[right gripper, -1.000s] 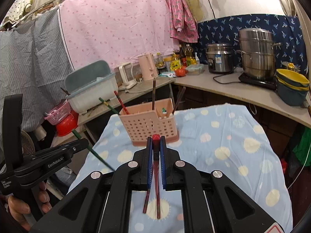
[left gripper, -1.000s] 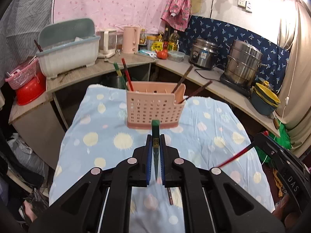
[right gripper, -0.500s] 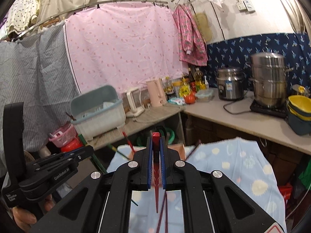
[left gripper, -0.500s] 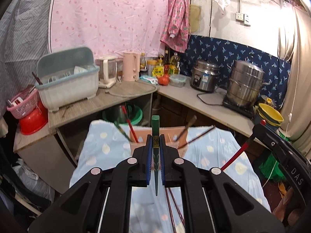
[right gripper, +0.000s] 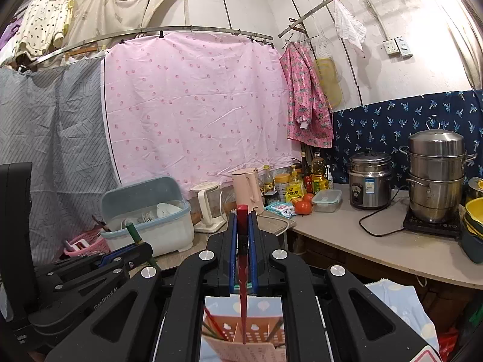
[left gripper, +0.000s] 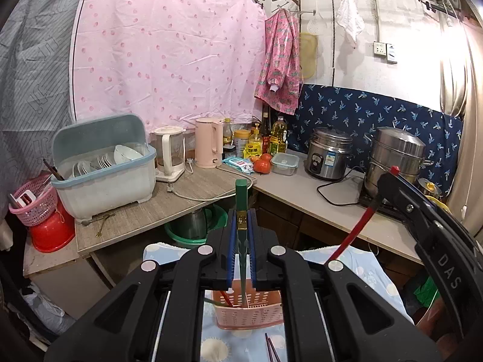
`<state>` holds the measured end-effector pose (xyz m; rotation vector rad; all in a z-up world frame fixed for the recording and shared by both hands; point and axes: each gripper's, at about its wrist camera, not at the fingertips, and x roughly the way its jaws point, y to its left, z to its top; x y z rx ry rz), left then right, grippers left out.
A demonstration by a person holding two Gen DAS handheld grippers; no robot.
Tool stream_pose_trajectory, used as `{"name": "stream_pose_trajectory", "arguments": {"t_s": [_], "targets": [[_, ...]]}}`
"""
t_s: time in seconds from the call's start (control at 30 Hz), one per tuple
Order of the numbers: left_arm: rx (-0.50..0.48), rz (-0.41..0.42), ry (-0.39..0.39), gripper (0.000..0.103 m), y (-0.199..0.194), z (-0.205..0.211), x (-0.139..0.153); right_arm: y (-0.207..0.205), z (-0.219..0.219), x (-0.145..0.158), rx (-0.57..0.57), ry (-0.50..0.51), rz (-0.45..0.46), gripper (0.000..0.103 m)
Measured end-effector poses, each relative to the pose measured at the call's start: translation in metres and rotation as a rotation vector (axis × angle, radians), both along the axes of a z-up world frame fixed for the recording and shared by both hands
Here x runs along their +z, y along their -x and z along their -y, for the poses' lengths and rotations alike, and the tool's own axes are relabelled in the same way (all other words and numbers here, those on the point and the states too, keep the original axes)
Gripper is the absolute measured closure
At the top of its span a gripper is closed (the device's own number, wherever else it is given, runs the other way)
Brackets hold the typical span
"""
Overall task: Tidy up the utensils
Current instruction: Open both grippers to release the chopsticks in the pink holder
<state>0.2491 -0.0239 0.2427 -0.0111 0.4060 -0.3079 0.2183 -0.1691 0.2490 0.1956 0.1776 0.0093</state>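
Both grippers have risen since 1 second ago, the left gripper (left gripper: 241, 235) clenched on a green chopstick (left gripper: 241, 199), the right gripper (right gripper: 242, 235) on a red chopstick (right gripper: 242, 220), both light, stiff, slippery sticks pinched near their thick ends, tips hanging over the pink basket (left gripper: 250, 313) on the table's spotted cloth (left gripper: 374, 271).

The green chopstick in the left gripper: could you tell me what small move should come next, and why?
Probably lower it straight down. The left gripper is shut on the green chopstick, whose tip hangs over the pink utensil basket.
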Motion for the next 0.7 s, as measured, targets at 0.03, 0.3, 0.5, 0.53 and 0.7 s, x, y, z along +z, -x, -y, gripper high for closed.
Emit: {"name": "stream_pose_trajectory", "arguments": {"t_s": [0.03,0.3,0.5,0.53,0.7], "targets": [[0.002,-0.005,0.001,0.096,-0.007,0.000,-0.004,-0.006,0.000,-0.004,0.001,-0.001,-0.005,0.095],[0.007,-0.072,-0.009,0.096,-0.039,0.003,-0.046,-0.052,-0.001,-0.061,0.001,-0.007,-0.119,0.095],[0.002,-0.121,-0.014,0.095,-0.050,0.007,-0.071,-0.064,-0.006,-0.092,0.017,0.019,-0.204,0.095],[0.010,-0.125,-0.016,0.095,-0.050,0.007,-0.073,-0.063,-0.007,-0.093,0.009,0.021,-0.200,0.090],[0.036,-0.129,-0.009,0.074,-0.048,0.006,-0.078,-0.051,-0.008,-0.093,-0.007,0.021,-0.179,0.071]]}}
